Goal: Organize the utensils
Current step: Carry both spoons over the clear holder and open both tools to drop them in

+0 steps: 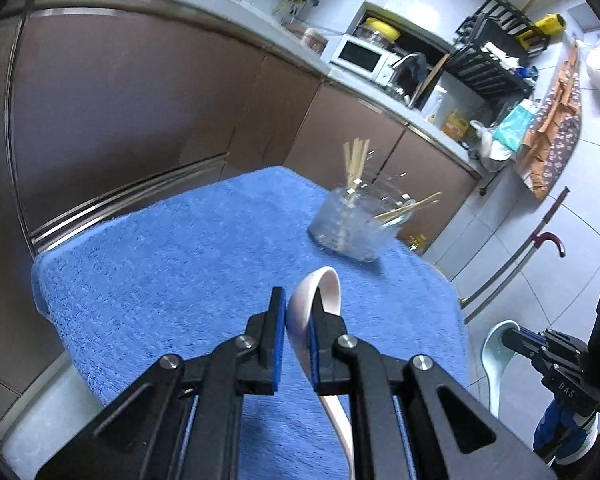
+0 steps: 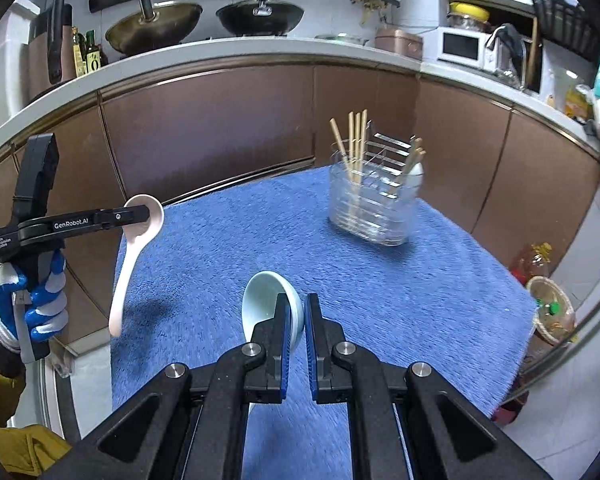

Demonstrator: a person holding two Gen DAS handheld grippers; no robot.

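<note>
A: Both views bright, even indoor light. Heavy fisheye bend, black corners.
B: Blur? Left view's soft, rack (image 1: 496,56) smeared.
A: Yes. Right's sharper. Soft spoon shadow on towel (image 2: 156,312), glare on cabinet trim (image 2: 236,184).

2 ceramic soup spoons held in the air above the blue towel: white spoon (image 2: 134,256) pinched at its bowl, handle hanging down; pale green spoon (image 2: 269,307) likewise gripped at the bowl. Clear holder (image 2: 374,208) upright at the far edge, bamboo chopsticks (image 2: 354,142) standing inside.
</note>
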